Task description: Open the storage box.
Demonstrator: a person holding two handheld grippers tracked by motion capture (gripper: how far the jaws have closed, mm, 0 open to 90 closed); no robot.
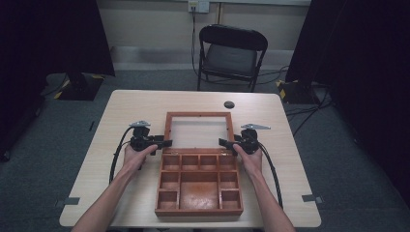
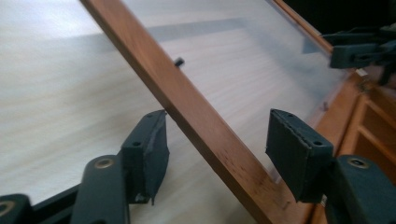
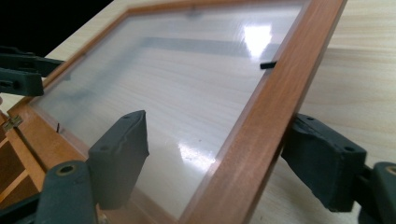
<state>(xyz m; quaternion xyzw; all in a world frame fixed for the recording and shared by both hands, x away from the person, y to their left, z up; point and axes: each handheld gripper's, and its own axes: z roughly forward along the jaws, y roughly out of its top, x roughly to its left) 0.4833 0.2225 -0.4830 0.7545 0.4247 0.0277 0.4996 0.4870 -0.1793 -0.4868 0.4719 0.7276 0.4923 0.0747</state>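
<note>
Two grippers flank one wooden box (image 1: 199, 186) sitting mid-table (image 1: 130, 104), its glass-paned lid (image 1: 198, 115) swung open toward 12 o'clock. From the high view the box tray shows approx. ten compartments: a row of four small ones along the hinge side, smaller cells down both flanks, one big central well. All look bare wood, nothing lying in them.

Left gripper (image 1: 163, 143) sits at 9 o'clock of the lid's hinge end, right gripper (image 1: 223, 142) at 3 o'clock, each held in a hand w/ cable trailing back toward the person. From up there I can't tell how far the jaws are spread.

The gripper views settle it. Left gripper (image 2: 217, 140): jaws apart, straddling the lid's wooden rail, the left pad just at the rail's edge, the right pad well off it over the glass – not clamped. Right gripper (image 3: 229, 154): jaws also spread, one pad over the glass side, the other just beside or touching the rail's outer face – no squeeze visible.

Close up you also get what the overhead misses: a small dark latch peg (image 2: 179, 61) on the lid's frame, light glare on the pane, and a brass hinge (image 3: 12, 122) at the corner. Overhead alone gives the folding chair (image 1: 232, 53) at 12 o'clock and a dark round disc (image 1: 229, 104) on the table beyond the lid.
</note>
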